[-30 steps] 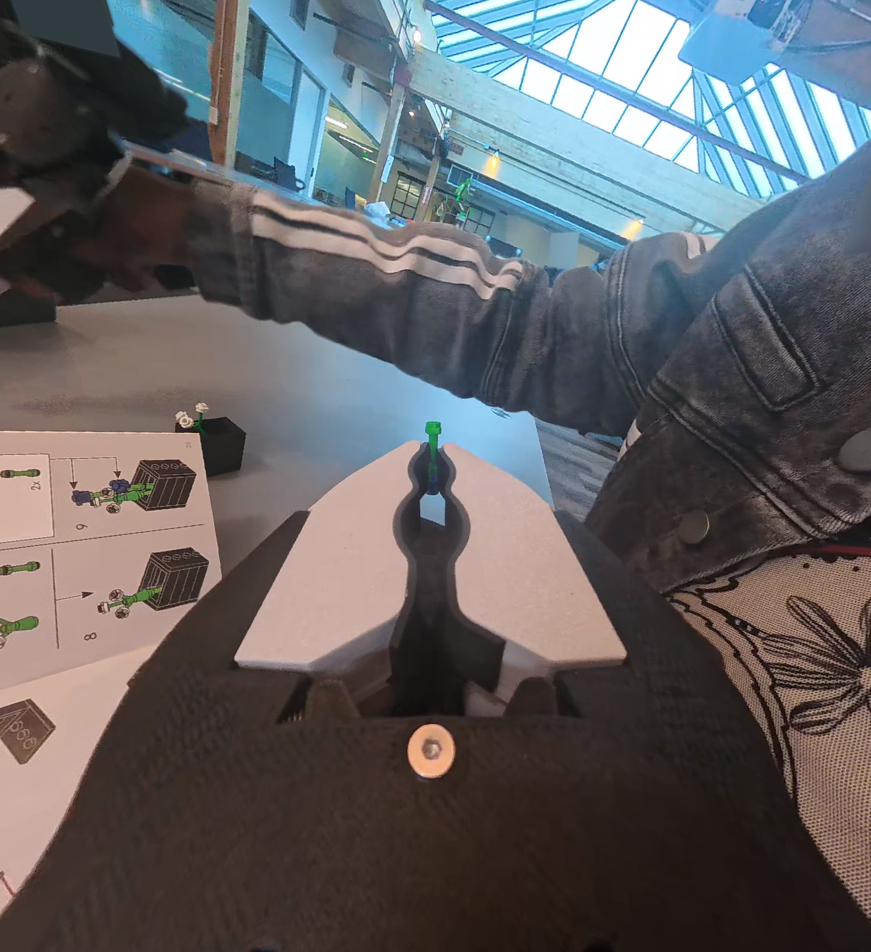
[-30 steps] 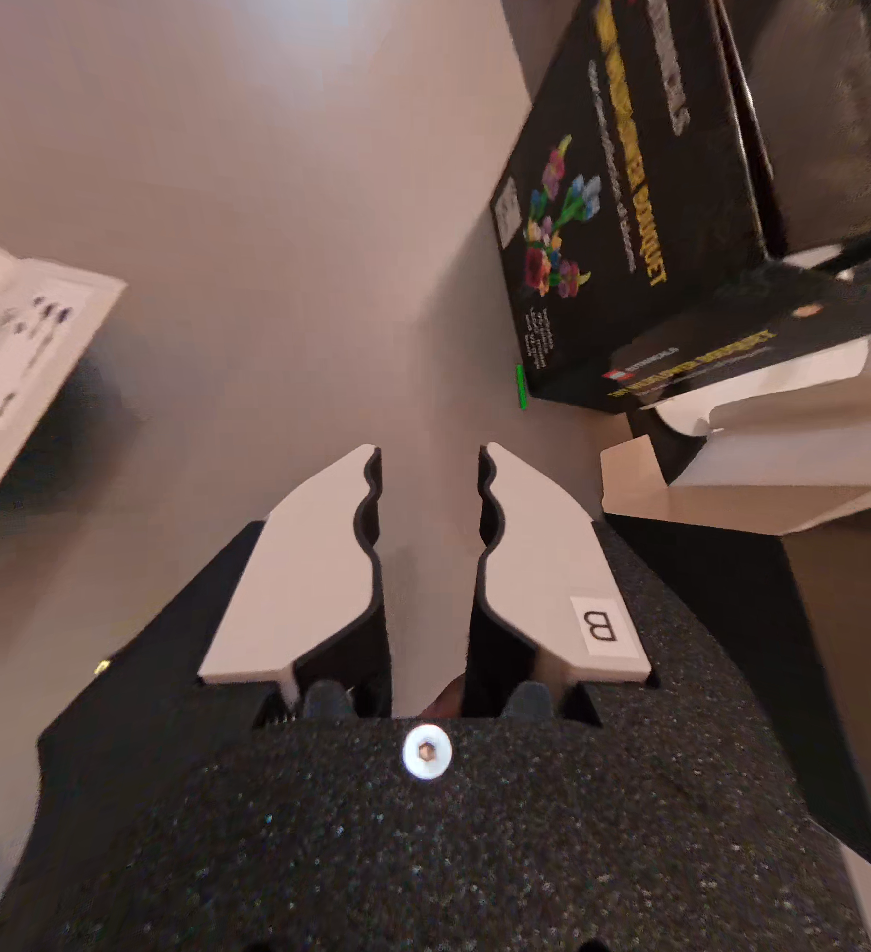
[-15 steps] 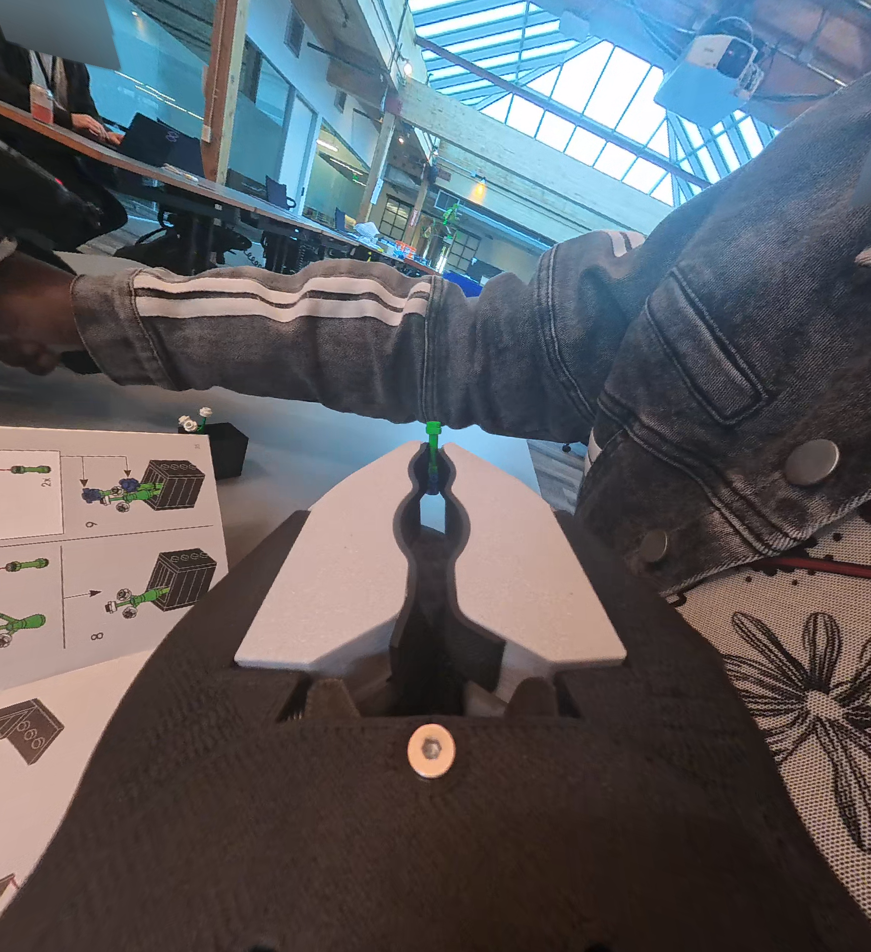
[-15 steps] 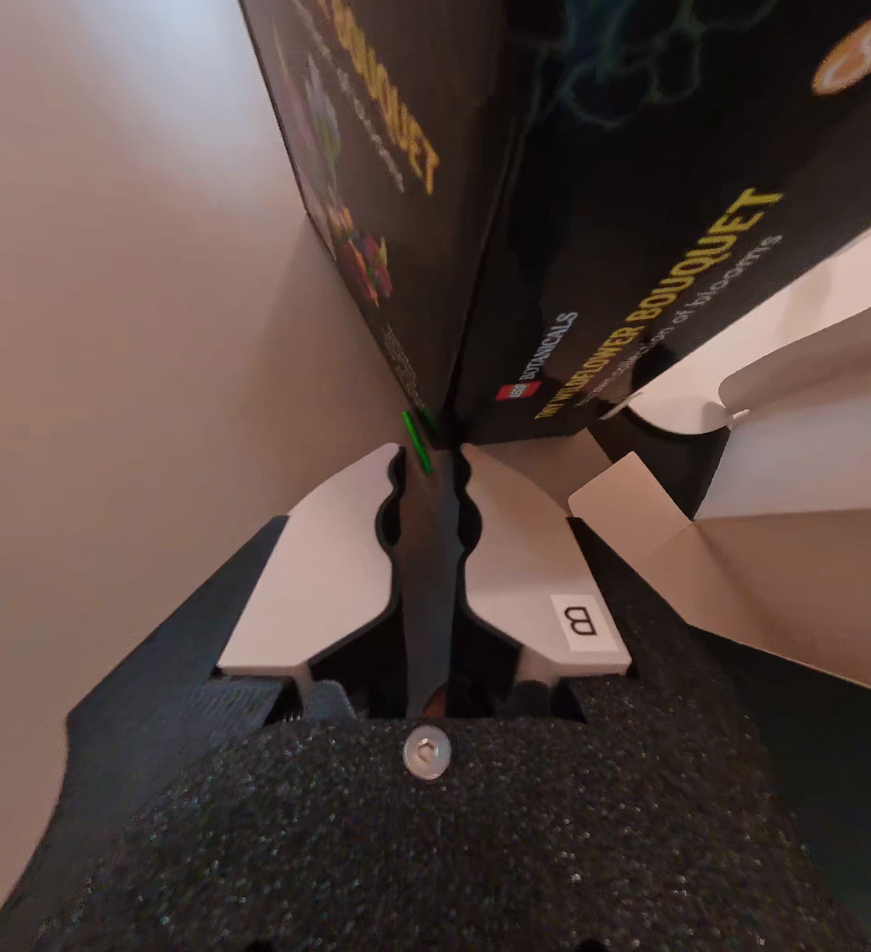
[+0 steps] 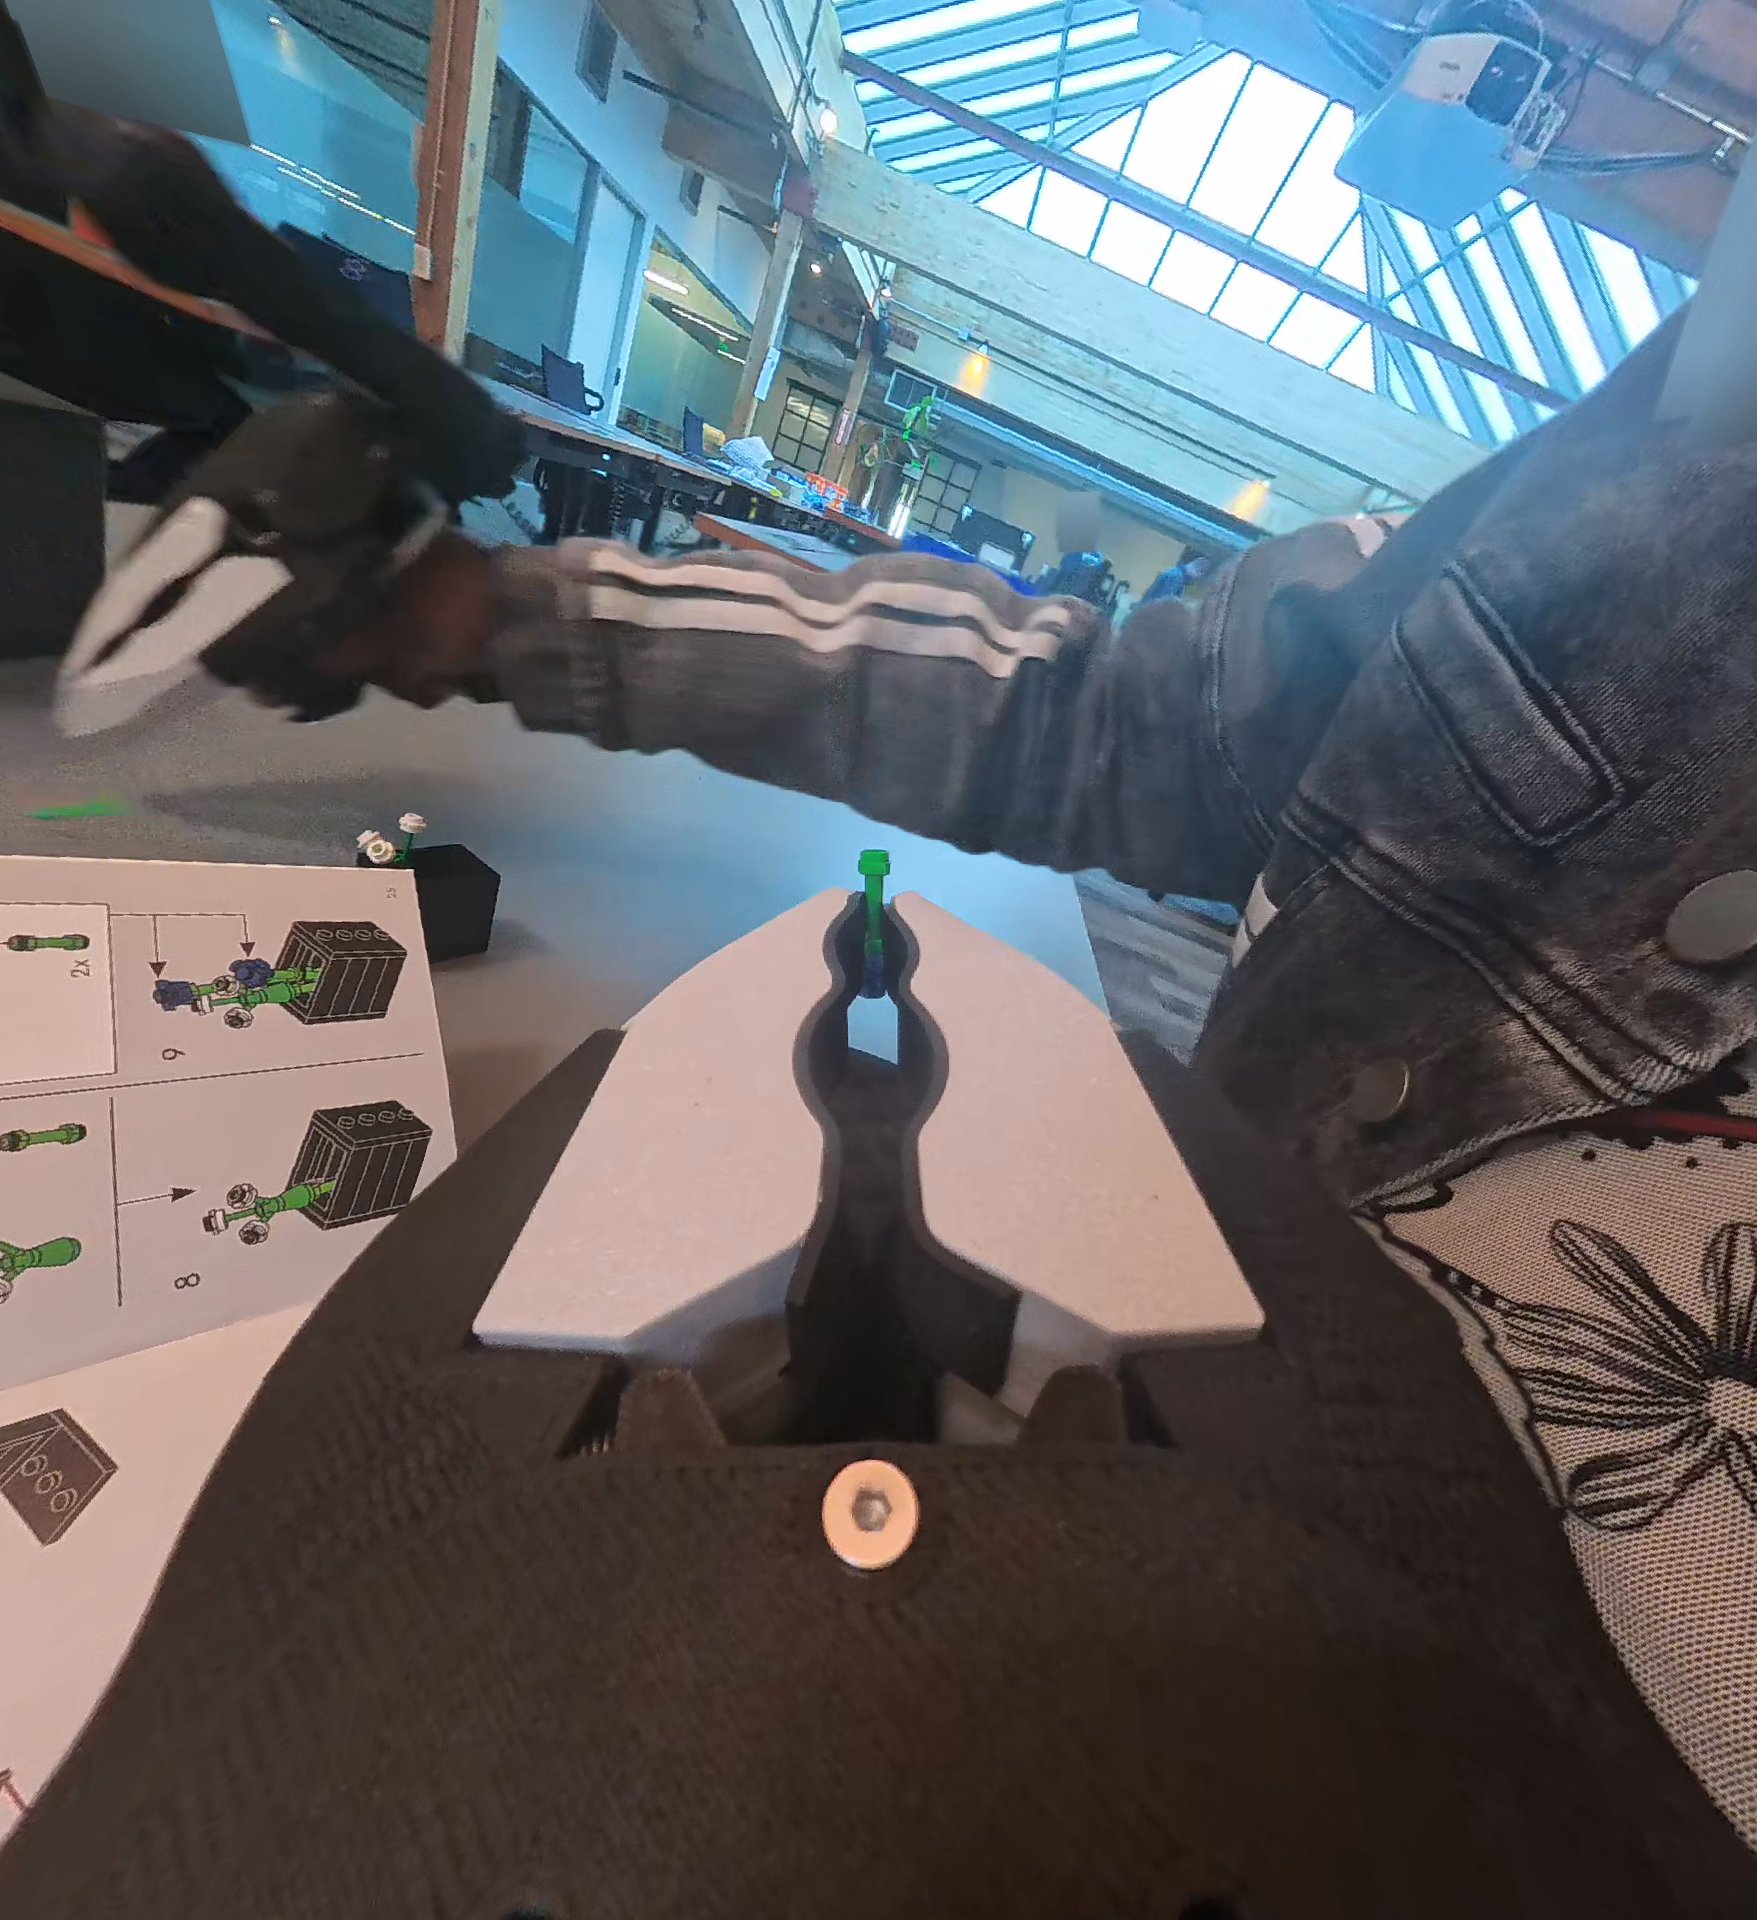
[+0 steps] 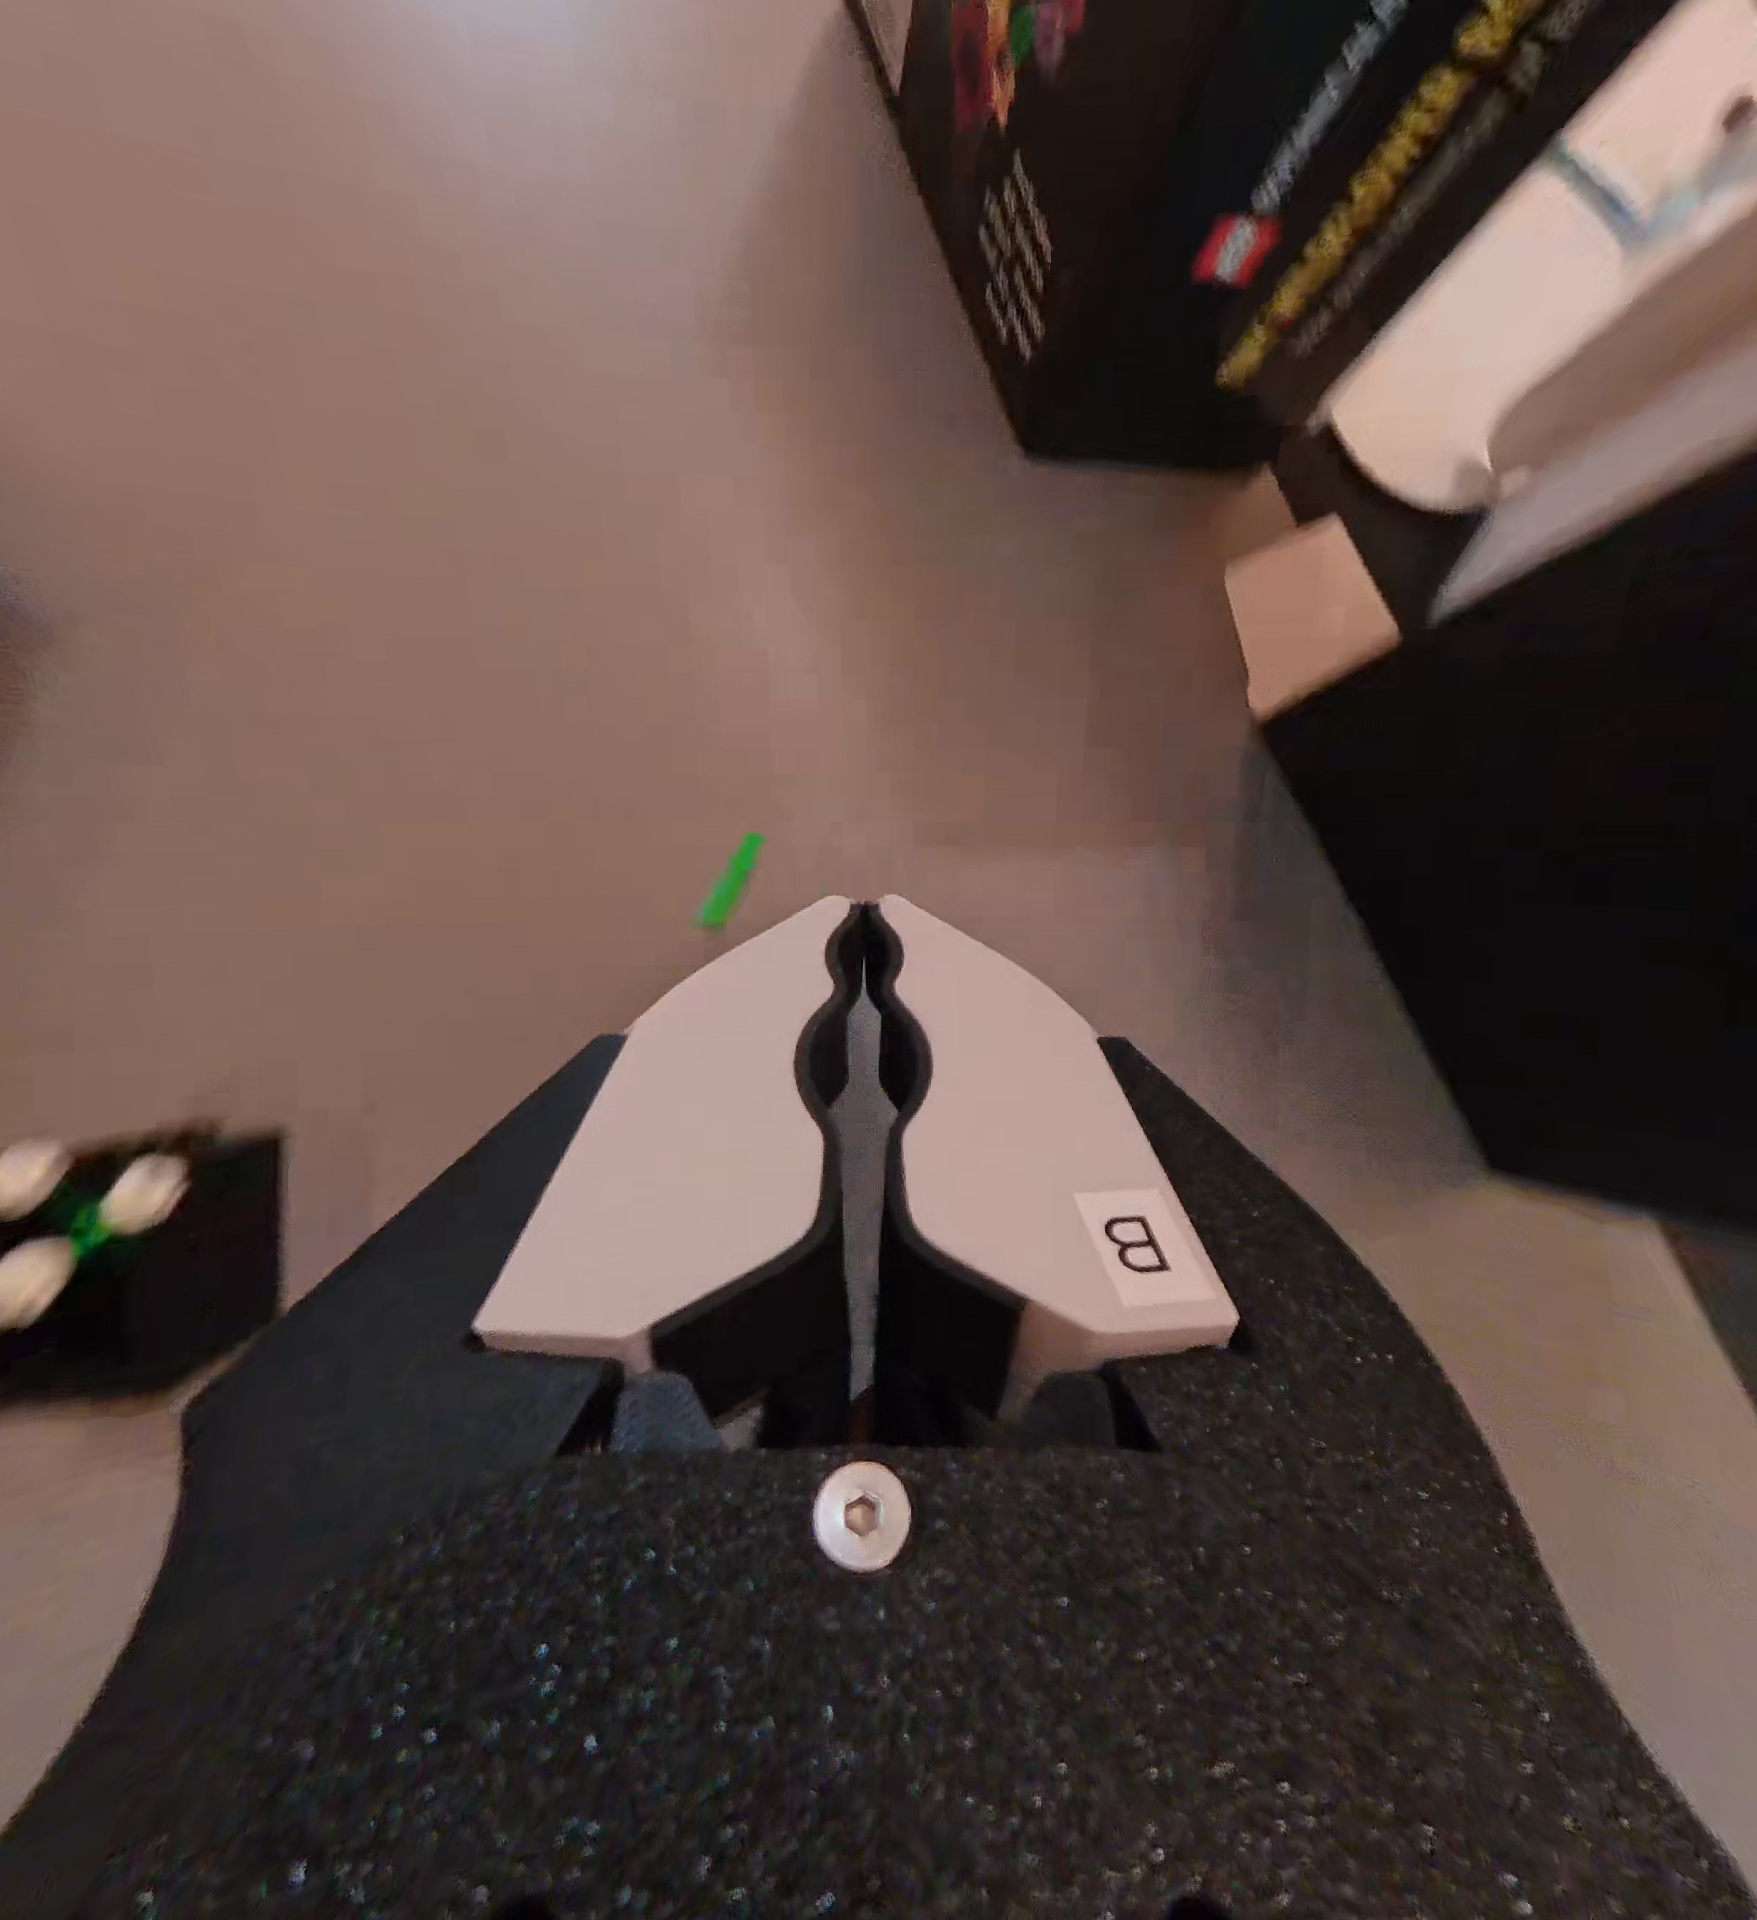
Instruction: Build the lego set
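Right gripper [image 6: 861,906]: jaws now closing empty, thin green plastic stem [image 6: 730,881] lying missed beside them on grey tabletop [image 6: 438,520]. Left gripper [image 5: 874,909]: jaws clamping small green-and-blue flower stalk [image 5: 872,896]; regrasp needed.

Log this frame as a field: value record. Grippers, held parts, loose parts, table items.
left gripper: shut on green stem piece, upright between the tips
right gripper: shut, nothing visible between the tips
loose green rod: on table, beside right gripper tips, not gripped
black brick: on table, green stem with three white flowers on it
instruction booklet: open, left of left gripper
set box: black, on table
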Demonstrator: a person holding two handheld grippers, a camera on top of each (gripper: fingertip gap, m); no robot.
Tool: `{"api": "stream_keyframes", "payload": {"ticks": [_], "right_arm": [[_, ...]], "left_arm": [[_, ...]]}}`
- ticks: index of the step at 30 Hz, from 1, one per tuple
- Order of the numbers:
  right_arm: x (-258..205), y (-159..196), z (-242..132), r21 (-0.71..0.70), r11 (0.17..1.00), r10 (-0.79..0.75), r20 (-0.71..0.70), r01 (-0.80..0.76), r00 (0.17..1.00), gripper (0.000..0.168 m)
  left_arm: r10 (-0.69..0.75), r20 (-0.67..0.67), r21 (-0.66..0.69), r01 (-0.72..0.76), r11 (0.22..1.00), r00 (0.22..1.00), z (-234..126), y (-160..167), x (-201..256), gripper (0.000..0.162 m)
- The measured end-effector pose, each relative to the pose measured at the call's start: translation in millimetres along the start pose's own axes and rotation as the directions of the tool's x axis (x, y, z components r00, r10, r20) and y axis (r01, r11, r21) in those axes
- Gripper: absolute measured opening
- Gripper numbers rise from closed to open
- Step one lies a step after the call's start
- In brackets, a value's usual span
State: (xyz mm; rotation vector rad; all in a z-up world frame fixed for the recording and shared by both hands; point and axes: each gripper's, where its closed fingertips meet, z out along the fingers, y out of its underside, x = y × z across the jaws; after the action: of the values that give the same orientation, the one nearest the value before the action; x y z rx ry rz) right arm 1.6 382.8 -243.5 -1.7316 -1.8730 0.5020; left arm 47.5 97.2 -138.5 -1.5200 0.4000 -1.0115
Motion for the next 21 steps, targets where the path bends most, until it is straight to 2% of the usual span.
{"api": "stream_keyframes", "payload": {"ticks": [4,8,11,13,16,18,21], "right_arm": [[-26.2,45.6,-64.4,-0.006,0.998,0.066,-0.06,-0.066,0.996,0.0],[-57.6,90.5,-90.9,0.021,0.985,0.171,-0.065,-0.17,0.983,0.0],[-67.5,79.8,-103.8,0.148,0.973,0.187,-0.042,-0.179,0.981,0.007],[-69.2,70.1,-105.4,0.182,0.967,0.18,-0.002,-0.176,0.984,0.014],[-54.6,67.8,-91.4,0.123,0.98,0.158,-0.001,-0.157,0.987,0.027],[-40.0,70.4,-77.3,0.042,0.982,0.183,-0.01,-0.182,0.983,0.03],[-11.7,78.5,-62.8,-0.154,0.959,0.238,-0.014,-0.237,0.971,0.03]], "left_arm": [[0.009,-0.008,-0.004,-0.009,1.0,1.0,1.4,0.4,3.4,0.004],[0.033,-0.01,-0.015,-0.033,0.999,0.999,2.9,1.6,6.9,0.004],[0.036,-0.003,-0.031,-0.036,0.999,0.999,5.0,4.3,5.7,0.004],[0.037,0.0,-0.033,-0.037,0.999,0.999,5.7,4.7,5.1,0.003],[0.05,0.007,-0.029,-0.05,0.998,0.999,5.0,3.5,3.9,0.004],[0.053,0.014,-0.026,-0.052,0.998,0.999,4.7,2.7,2.3,0.004],[0.04,0.01,-0.019,-0.04,0.999,0.999,4.6,2.8,1.5,0.004]]}}
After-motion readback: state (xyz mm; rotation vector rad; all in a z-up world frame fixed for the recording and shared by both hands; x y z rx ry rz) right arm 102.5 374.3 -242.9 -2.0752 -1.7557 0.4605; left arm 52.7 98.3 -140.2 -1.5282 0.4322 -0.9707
